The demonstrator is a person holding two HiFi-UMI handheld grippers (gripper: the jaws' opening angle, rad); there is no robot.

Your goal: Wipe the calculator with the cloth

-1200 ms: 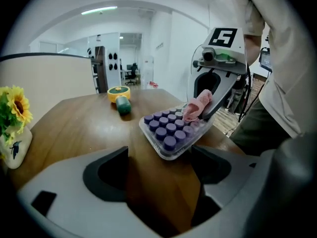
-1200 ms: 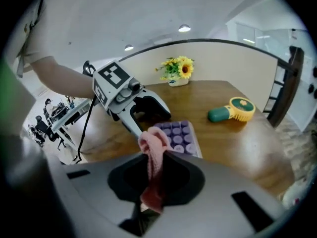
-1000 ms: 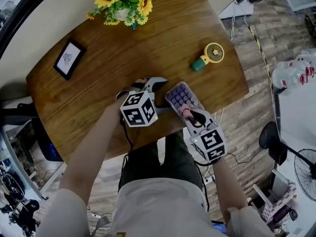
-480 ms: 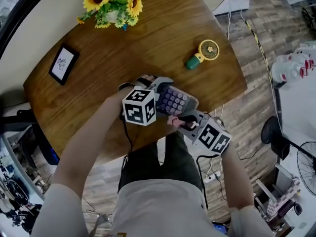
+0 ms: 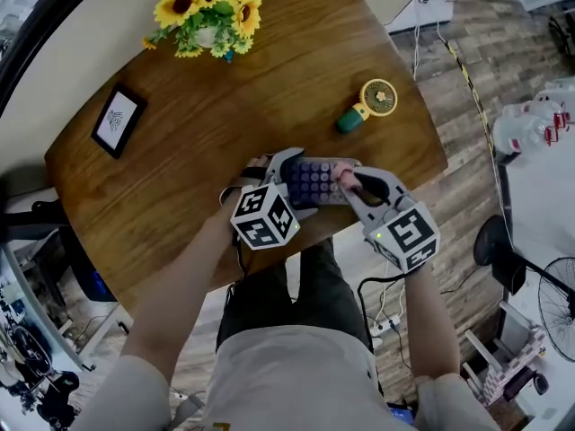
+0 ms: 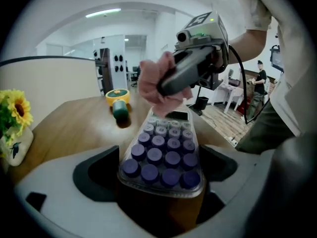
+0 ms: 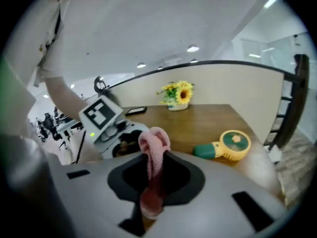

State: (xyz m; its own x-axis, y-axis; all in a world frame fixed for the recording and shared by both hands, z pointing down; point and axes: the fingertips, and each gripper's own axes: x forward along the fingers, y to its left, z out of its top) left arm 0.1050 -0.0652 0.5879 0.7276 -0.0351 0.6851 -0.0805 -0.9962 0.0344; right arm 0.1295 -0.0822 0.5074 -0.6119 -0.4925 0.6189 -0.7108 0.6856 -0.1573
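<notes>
Left gripper (image 5: 296, 183): its jaws stand wide apart, one on each side of the calculator. A dark gap shows on both sides, so they do not squeeze it.
Calculator (image 6: 163, 152): it lies on the bench right between the left gripper's jaws. Its round purple keys face up. Its screen end points away from the left gripper, toward the right gripper.
Right gripper (image 5: 349, 183): its jaws are pressed together on the cloth. It faces the left gripper from the other end of the calculator.
Cloth (image 7: 153, 150): pink, soft and bunched up. It sticks out past the tips of the right gripper. It sits right at the screen end of the calculator, but I cannot tell if it touches.
Bench (image 5: 269, 88): brown wood, under both grippers.
Fan (image 5: 368, 104): small, yellow with a green handle. It lies on the bench ahead of the right gripper, off to its right side, well apart from the calculator.
Flowers (image 5: 211, 7): yellow sunflowers in a white pot, far ahead of the right gripper at the far edge of the bench.
Picture frame (image 5: 118, 120): small and black. It lies flat, well apart from the left gripper, out on its left side.
</notes>
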